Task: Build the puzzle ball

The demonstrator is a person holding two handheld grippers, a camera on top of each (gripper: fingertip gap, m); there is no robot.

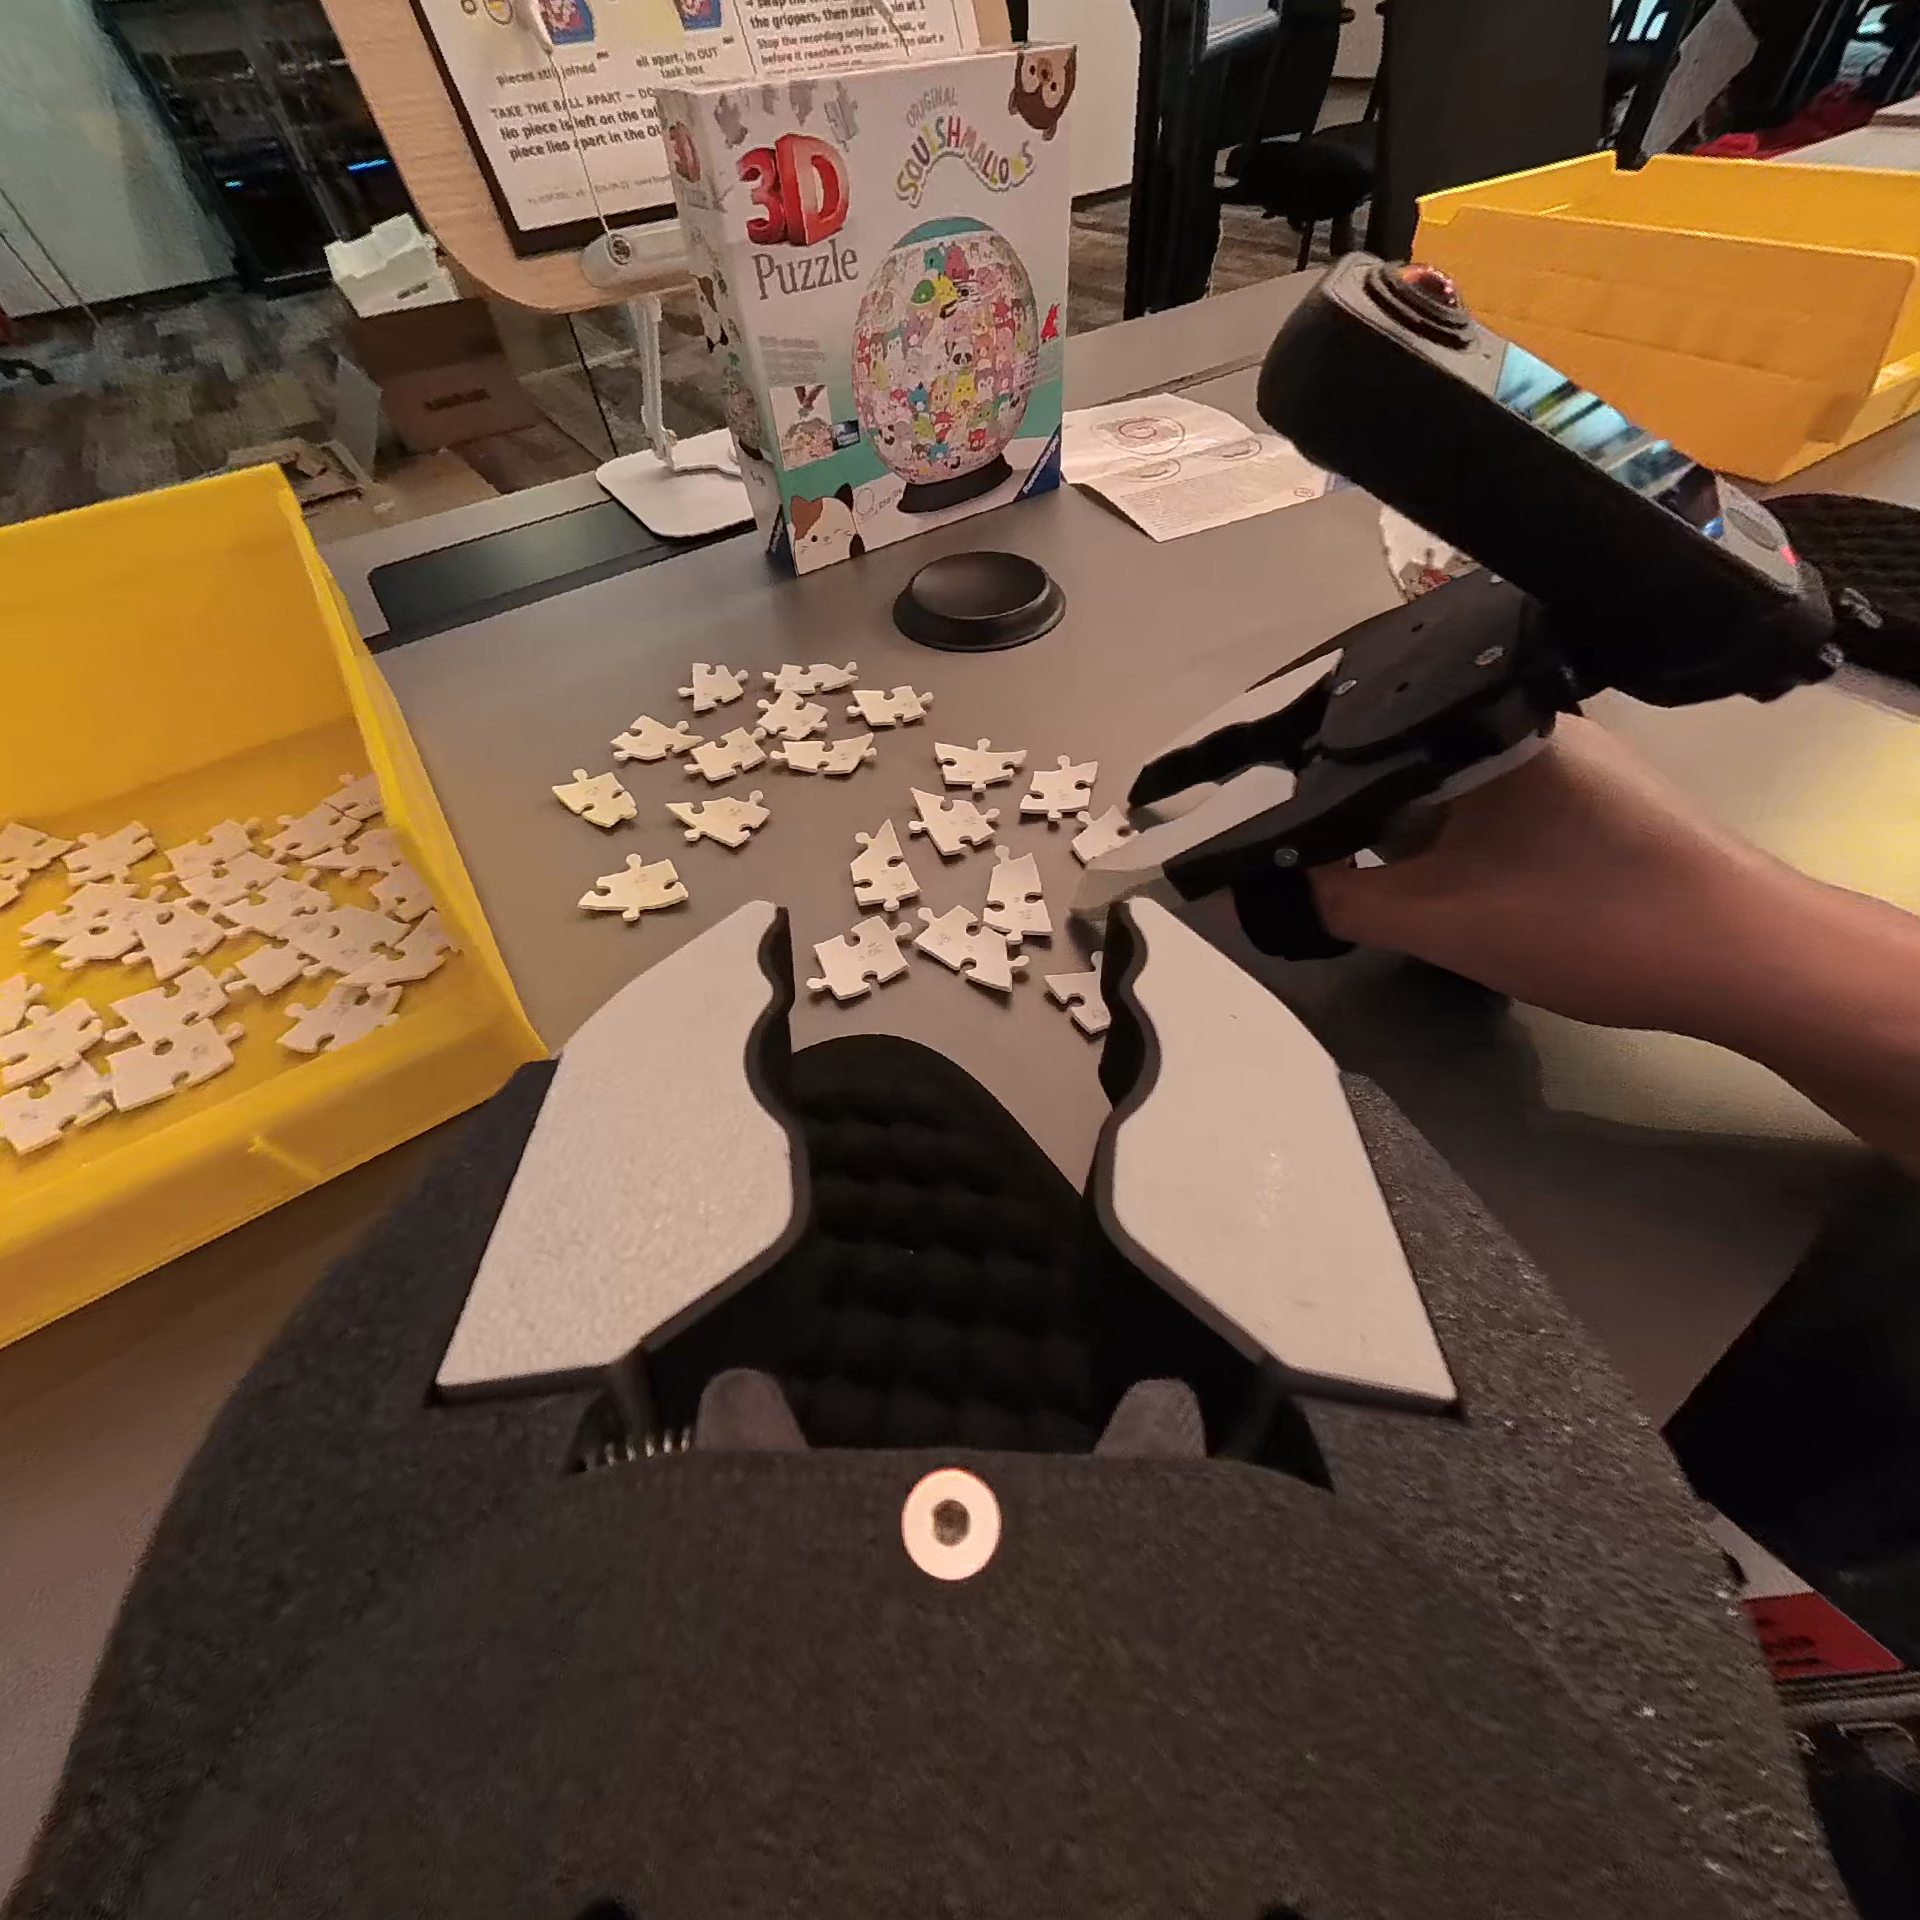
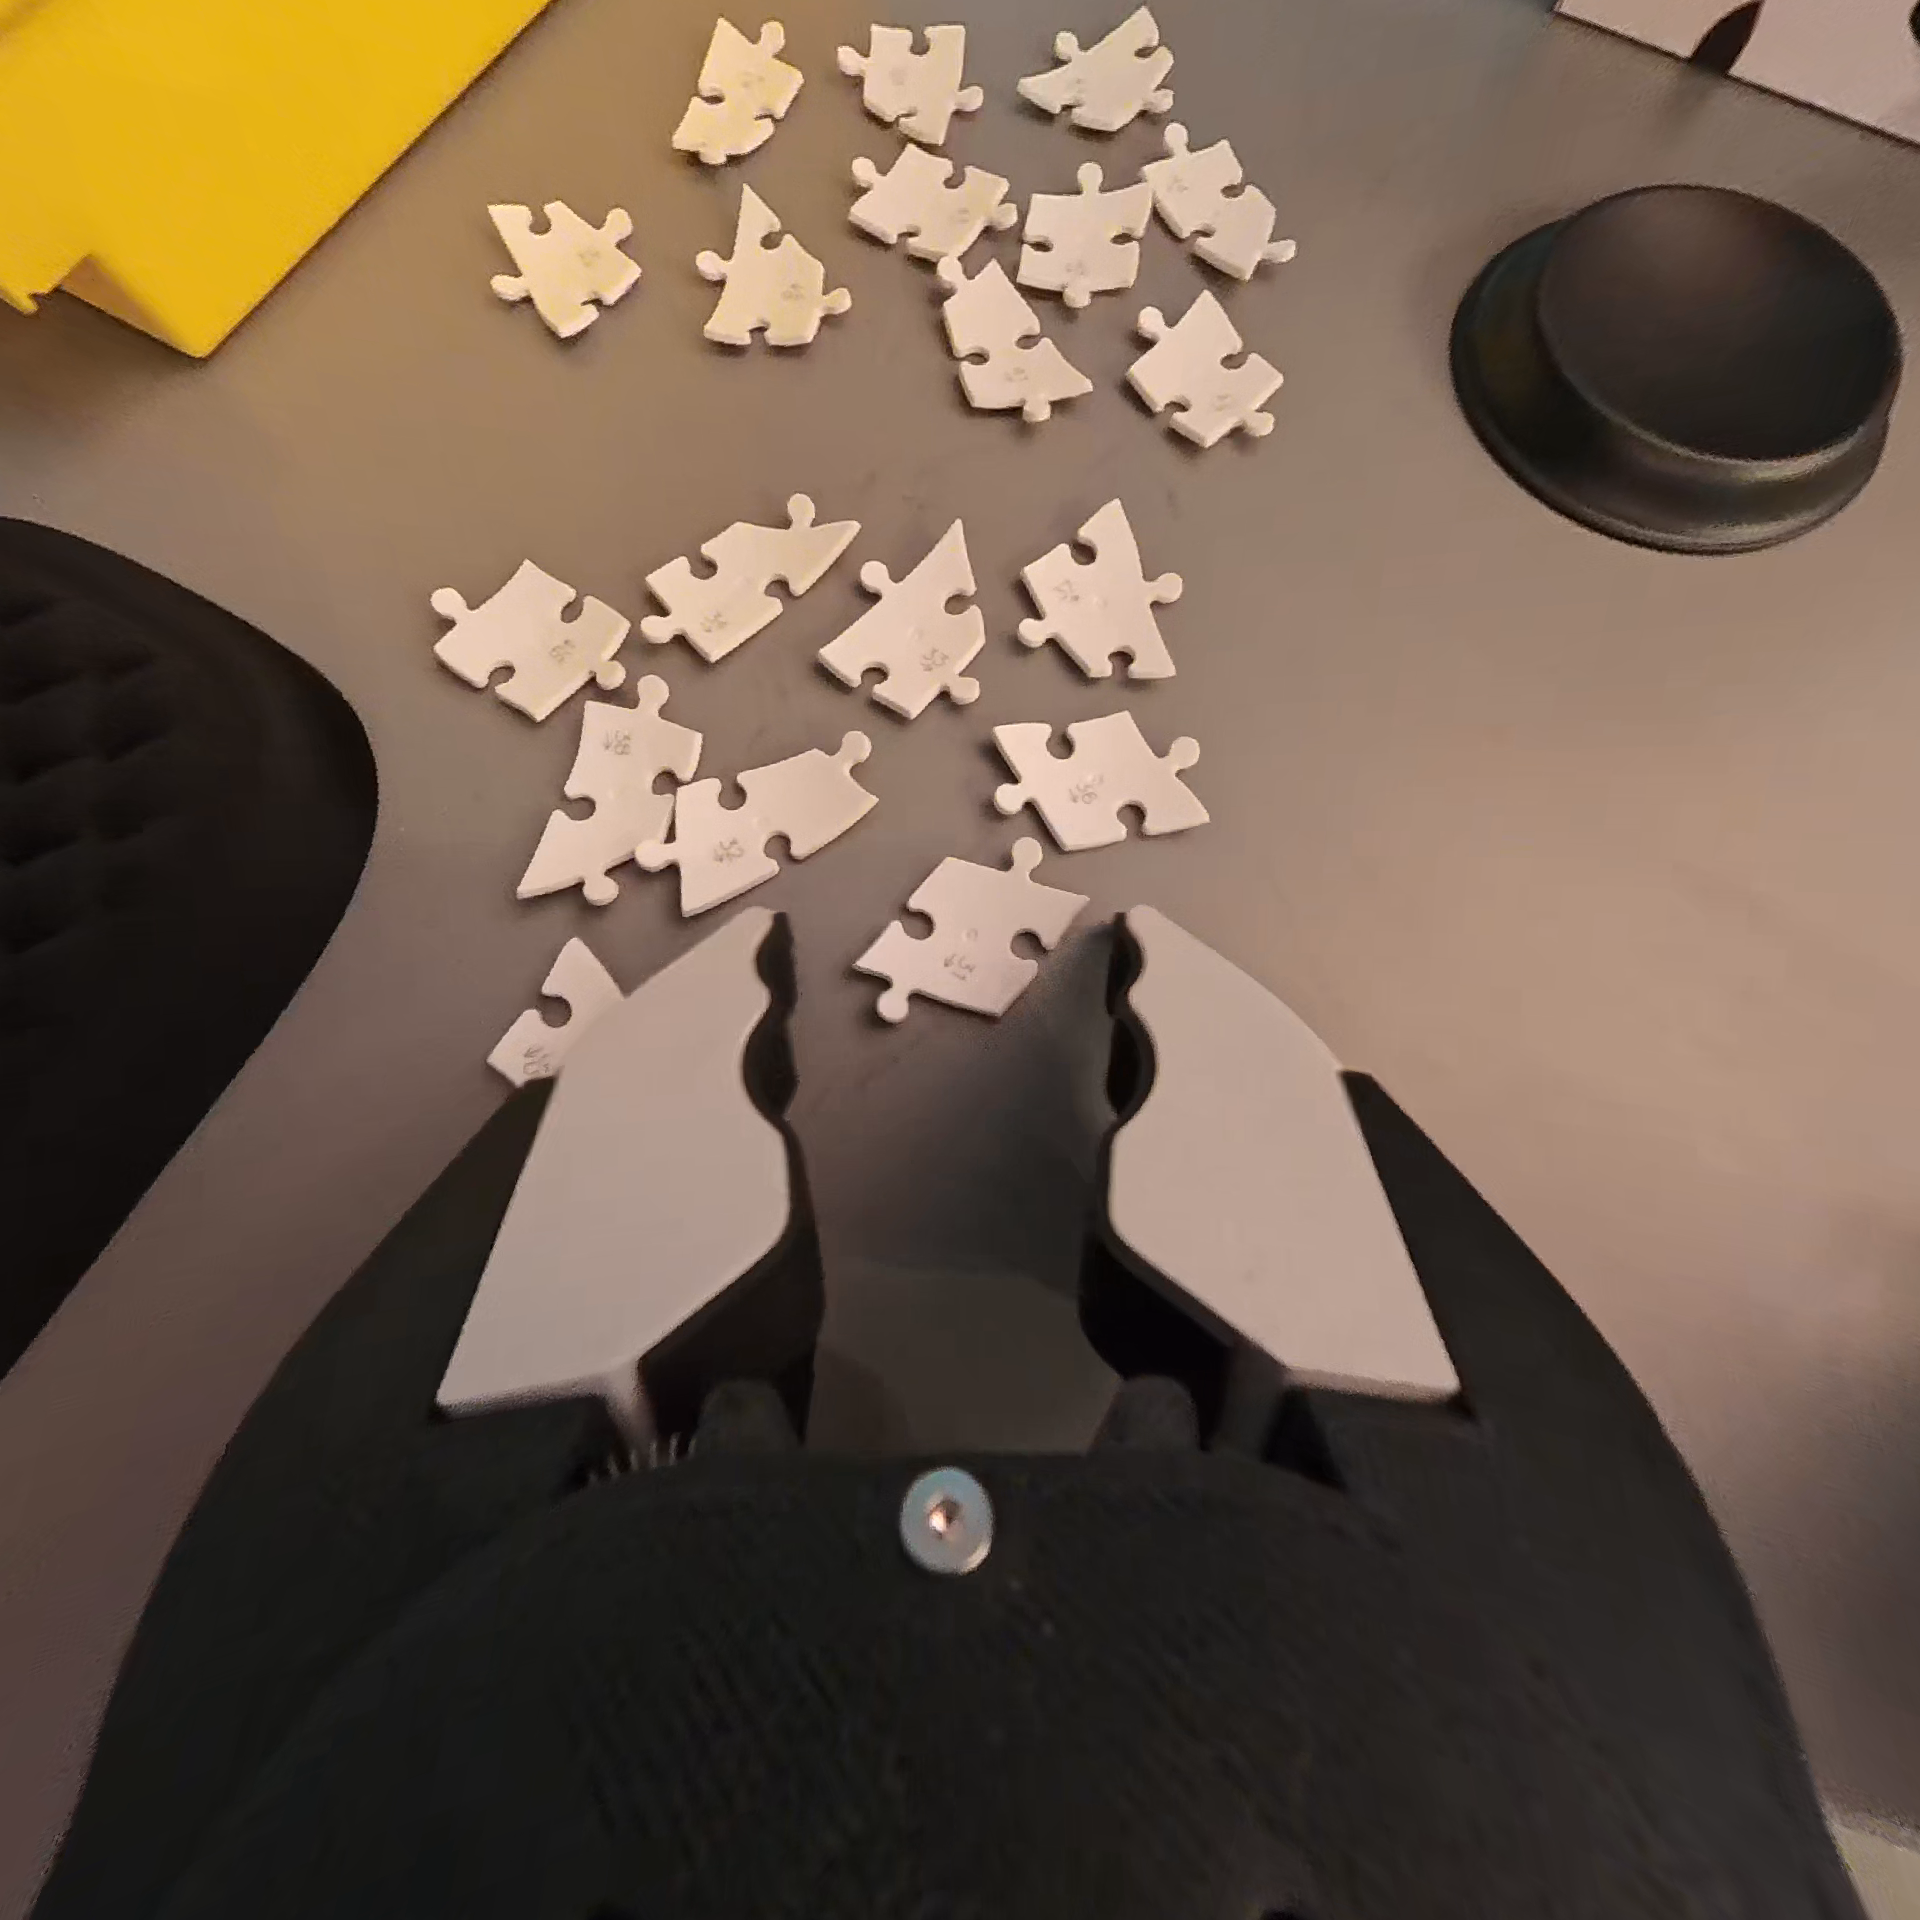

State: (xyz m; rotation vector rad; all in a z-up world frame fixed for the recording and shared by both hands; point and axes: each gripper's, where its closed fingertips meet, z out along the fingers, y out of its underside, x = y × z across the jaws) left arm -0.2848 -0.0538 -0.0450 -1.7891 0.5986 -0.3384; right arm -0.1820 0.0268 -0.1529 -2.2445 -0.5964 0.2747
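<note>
Presently, both claws are seen spread wide apart with nothing held between their fingers. The left claw is held above the grey counter, its tips just short of the nearest loose puzzle pieces, which lie scattered blank side up in two loose groups. The right claw is lowered close over the nearer group, and one piece is framed just ahead of its open tips, not gripped. A second piece is partly hidden under its left finger. In the left wrist view the right claw is seen coming in from the right, gripped by a person's hand, its lower tip close to or touching pieces at the edge of the group; contact cannot be told for sure. A black round stand is set on the counter beyond the pieces, well apart from them. Behind it the puzzle box is stood upright, with a leaflet laid flat to its right. More pieces are heaped in a yellow bin at the left, and another yellow bin is placed at the far right. No assembled part of the ball is shown.
</note>
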